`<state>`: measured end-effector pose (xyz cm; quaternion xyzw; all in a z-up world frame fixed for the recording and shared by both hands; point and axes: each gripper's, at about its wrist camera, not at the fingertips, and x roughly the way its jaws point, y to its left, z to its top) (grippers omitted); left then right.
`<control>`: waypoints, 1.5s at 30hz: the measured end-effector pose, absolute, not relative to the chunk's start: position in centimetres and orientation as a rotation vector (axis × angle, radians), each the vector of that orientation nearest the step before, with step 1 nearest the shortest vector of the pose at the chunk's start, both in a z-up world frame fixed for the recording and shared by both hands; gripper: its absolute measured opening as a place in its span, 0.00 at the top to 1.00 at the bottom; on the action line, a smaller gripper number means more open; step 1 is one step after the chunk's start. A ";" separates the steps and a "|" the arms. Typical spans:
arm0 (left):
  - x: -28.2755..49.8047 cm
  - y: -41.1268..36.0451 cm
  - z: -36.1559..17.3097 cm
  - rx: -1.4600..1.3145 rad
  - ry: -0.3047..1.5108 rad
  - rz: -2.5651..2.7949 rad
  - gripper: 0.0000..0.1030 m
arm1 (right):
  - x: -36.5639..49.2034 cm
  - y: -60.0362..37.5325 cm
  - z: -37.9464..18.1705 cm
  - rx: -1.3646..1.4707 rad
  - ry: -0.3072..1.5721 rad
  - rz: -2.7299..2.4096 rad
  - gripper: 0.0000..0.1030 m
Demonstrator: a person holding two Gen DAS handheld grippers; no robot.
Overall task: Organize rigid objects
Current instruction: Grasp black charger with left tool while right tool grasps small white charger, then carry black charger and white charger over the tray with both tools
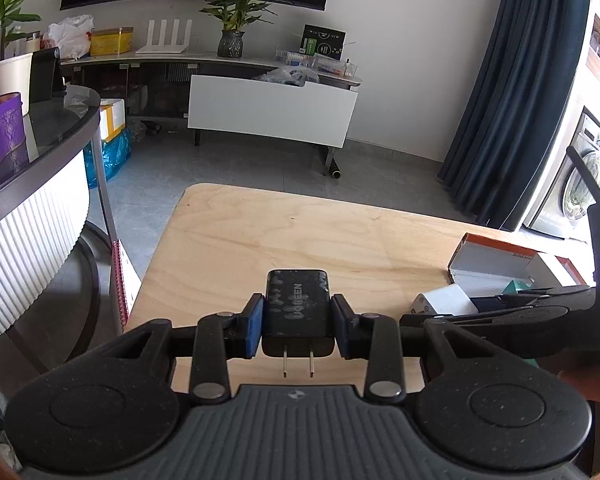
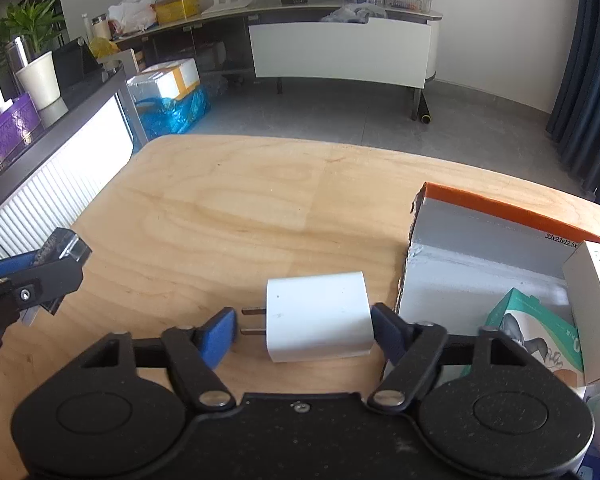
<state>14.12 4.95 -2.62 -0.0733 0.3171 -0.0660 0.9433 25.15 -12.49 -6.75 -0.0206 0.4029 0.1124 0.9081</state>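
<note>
My left gripper is shut on a black UGREEN charger, held above the wooden table with its prongs pointing back at the camera. In the right wrist view that gripper shows at the far left. A white charger lies on the table between the fingers of my right gripper, prongs pointing left. The right pad touches its end. The left pad stands a sliver short of the prong tips. Beside it on the right is an orange-rimmed box with a grey inside.
The box holds a teal-green carton and a white carton. A dark-topped counter with a ribbed white front runs along the table's left. A red spiral notebook hangs by the left edge. A TV cabinet stands at the back.
</note>
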 end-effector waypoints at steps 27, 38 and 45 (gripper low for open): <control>6.8 3.7 1.7 -0.165 0.620 -0.092 0.65 | 11.7 -12.9 1.4 0.080 0.647 0.288 0.23; 3.8 2.0 2.3 -0.145 0.607 -0.124 0.65 | 6.9 -13.8 2.6 0.092 0.612 0.269 0.23; 2.5 0.9 2.4 -0.133 0.601 -0.146 0.65 | 4.9 -15.3 2.9 0.107 0.588 0.240 0.23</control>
